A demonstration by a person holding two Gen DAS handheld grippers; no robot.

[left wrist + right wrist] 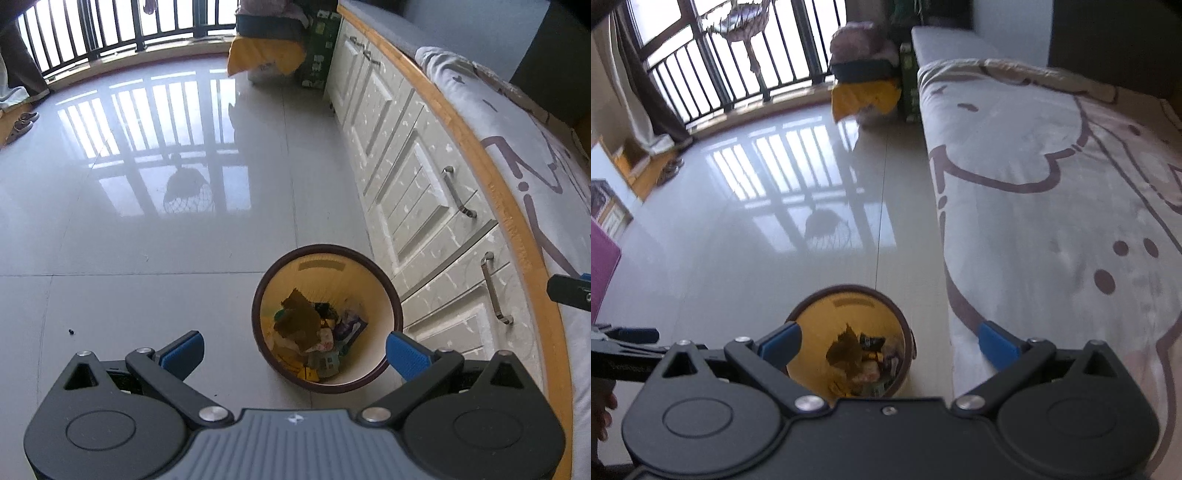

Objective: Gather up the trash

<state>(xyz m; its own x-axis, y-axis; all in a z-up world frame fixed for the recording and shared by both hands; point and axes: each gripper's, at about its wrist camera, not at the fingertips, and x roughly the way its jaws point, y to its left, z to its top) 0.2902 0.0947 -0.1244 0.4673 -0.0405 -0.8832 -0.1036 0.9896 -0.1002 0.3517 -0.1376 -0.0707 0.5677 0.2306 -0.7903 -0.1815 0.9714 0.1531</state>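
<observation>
I find the left gripper (293,350) and right gripper (890,343) both spread wide and empty. The trash bin (384,284) stands on the tiled floor (147,240) beside the bench drawers (424,206), wrappers (314,332) inside.

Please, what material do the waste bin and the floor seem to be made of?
Waste bin: probably plastic, with smooth cream inner wall and a dark brown rim. Floor: apparently glazed ceramic tile, very glossy; it mirrors the window railing and shows thin grout lines.

Left gripper (293,354), right gripper (890,345); jaws wide apart
</observation>
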